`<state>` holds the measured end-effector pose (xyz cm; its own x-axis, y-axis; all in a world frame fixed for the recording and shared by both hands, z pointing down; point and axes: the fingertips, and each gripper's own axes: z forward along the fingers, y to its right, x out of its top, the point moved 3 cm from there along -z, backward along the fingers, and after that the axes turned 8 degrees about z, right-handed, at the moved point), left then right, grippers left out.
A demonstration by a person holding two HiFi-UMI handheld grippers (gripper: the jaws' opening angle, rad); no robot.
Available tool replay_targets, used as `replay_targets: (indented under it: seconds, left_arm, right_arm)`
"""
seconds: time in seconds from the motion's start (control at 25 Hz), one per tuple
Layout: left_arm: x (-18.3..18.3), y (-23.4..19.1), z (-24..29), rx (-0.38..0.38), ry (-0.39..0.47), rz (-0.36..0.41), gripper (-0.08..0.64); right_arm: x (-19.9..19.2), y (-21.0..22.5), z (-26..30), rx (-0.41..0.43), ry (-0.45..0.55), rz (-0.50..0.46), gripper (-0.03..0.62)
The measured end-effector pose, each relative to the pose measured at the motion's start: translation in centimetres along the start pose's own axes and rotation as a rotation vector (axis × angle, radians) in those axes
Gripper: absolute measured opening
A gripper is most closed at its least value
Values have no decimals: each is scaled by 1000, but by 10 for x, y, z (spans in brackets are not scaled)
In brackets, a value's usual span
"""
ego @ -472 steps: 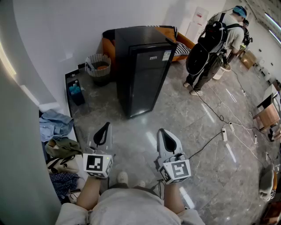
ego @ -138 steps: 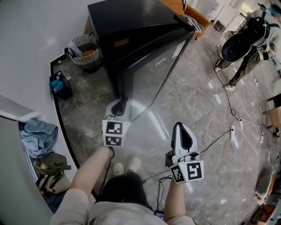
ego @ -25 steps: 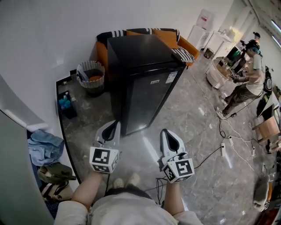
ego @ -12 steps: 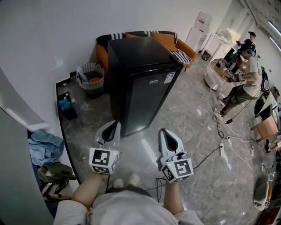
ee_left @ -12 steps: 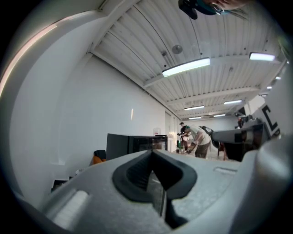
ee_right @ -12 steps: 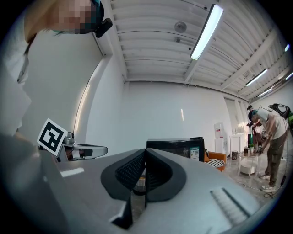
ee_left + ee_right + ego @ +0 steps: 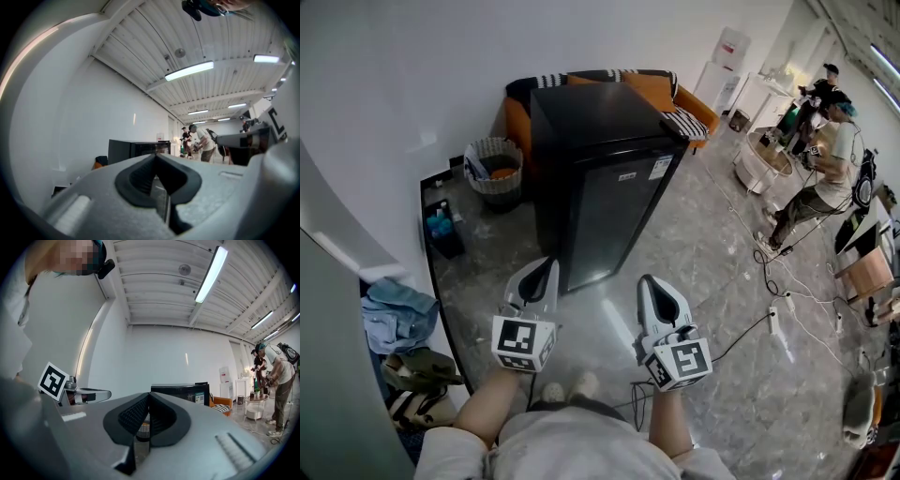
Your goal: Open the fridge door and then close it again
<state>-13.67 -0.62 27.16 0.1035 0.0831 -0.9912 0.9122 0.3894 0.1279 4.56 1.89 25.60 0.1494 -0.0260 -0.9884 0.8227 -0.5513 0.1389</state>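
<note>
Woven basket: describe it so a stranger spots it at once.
Find the tall black fridge by the white wall. Left of it in the head view stands the round woven basket. Unlike the dark crate nearby, it holds something orange.

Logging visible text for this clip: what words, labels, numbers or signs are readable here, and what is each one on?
No text here is readable.
White sticker at the top corner of the fridge door: too small to read.
Small label beside it: too small to read.
Square markers on the gripper cubes: black-and-white patterns, no letters.
</note>
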Motion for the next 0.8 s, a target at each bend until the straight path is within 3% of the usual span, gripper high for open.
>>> replay_targets:
  seconds: [0.8]
  left_arm:
    - [1,8,5,2,27,42,2]
  right_arm:
    - [3,2,-1,-1,1,-18,-11]
